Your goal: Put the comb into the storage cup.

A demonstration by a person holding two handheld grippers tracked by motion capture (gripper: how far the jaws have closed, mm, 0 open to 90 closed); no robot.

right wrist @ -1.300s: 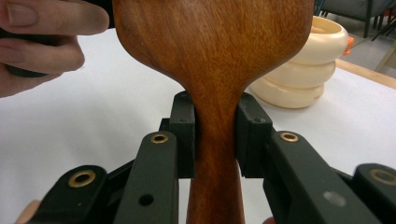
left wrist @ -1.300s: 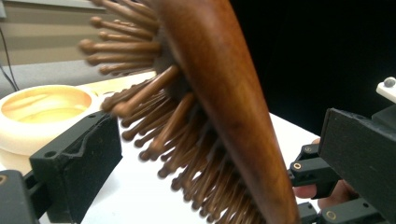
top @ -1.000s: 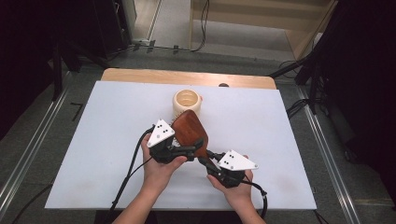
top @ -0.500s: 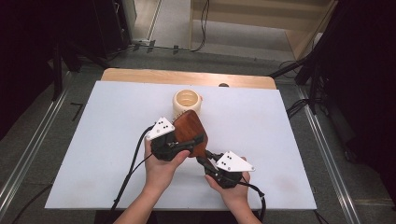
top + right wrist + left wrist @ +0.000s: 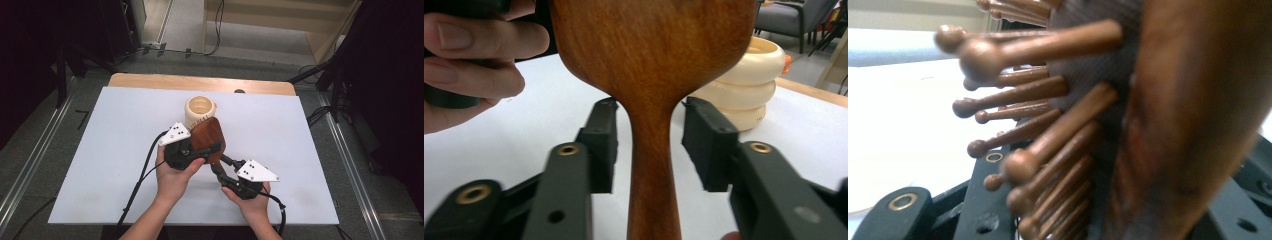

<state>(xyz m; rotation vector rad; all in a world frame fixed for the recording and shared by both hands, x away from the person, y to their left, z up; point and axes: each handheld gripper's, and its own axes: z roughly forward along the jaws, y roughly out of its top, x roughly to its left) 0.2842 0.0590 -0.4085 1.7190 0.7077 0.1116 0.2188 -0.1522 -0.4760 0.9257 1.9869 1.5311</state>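
**Wooden hairbrush held between two grippers at the table's middle**

A reddish-brown wooden paddle hairbrush (image 5: 207,137) sits near the centre of the white table top (image 5: 100,150), lifted on edge with its smooth back facing up and to the right in the high view. The left gripper (image 5: 192,152), at about 9 o'clock from the brush head, is clamped on the head: in the left gripper view the brown ball-tipped bristles (image 5: 1038,95) stick out to the left and the wooden rim (image 5: 1193,115) runs down between the black jaws, pinched there.

The right gripper (image 5: 220,167) lies at about 5 o'clock from the brush head and points up along the handle. In the right gripper view its two black jaws stand spread on either side of the narrow wooden handle (image 5: 649,165), a gap showing on each side, so they are around the handle without touching it. The fingers of the left hand (image 5: 474,55) show at 10 o'clock in that view, wrapped on the other gripper.

A cream-coloured ribbed round cup (image 5: 200,111) stands at 12 o'clock from the brush, just behind the head; whether the two touch I cannot tell. In the right gripper view it appears at 2 o'clock, behind the brush head.
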